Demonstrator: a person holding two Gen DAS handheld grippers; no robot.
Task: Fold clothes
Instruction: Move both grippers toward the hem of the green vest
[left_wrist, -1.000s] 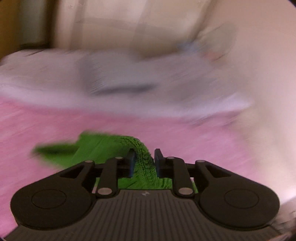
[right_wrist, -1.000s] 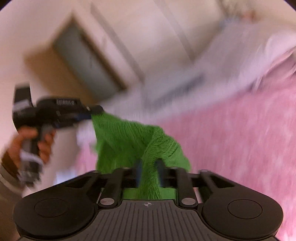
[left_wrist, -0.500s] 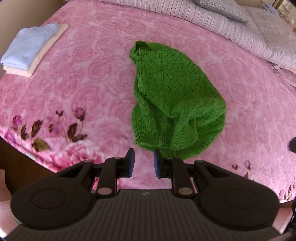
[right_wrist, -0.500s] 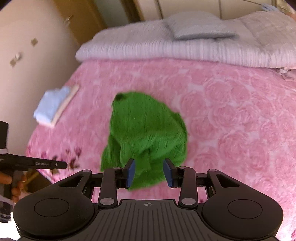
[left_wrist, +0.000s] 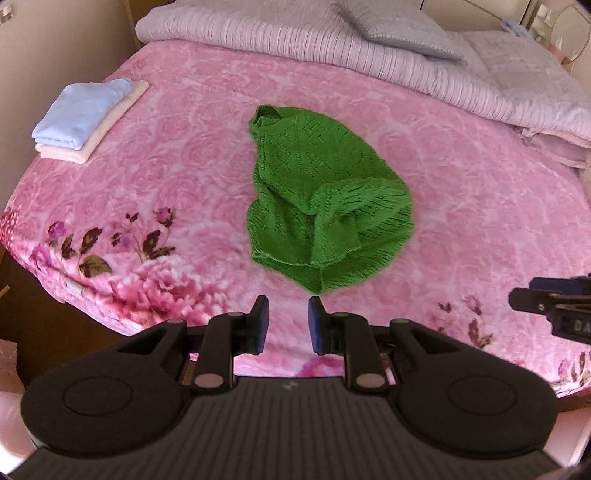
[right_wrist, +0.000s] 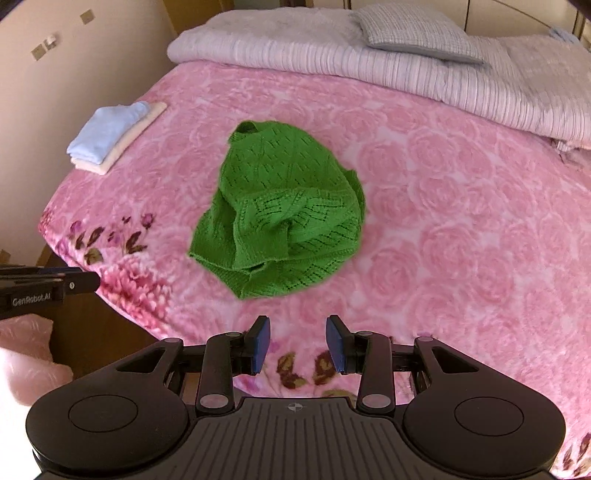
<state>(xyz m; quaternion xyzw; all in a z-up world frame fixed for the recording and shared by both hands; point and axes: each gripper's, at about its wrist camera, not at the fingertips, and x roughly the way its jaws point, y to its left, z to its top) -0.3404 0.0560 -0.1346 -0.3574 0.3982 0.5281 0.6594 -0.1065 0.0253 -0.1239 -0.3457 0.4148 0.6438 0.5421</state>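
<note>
Far off to the left of both tongs, near the bed's edge, sits a small folded stack (left_wrist: 86, 120), a pale blue piece on a cream one. The left tongs (left_wrist: 286, 321) hang over the near edge of the pink rose bedspread (left_wrist: 480, 206), jaws parted and widening, with nothing between them. Just ahead of their tips, and slightly to the right, lies the green knitted sweater (left_wrist: 325, 195) in a rumpled heap, its neck end pointing away. The right tongs (right_wrist: 298, 341) hover spread and empty, the sweater ahead and a little left of them. Beyond the sweater a striped lilac quilt (right_wrist: 369, 62) is bunched up, with what looks like a grey pillow (right_wrist: 417, 35) on top.
</note>
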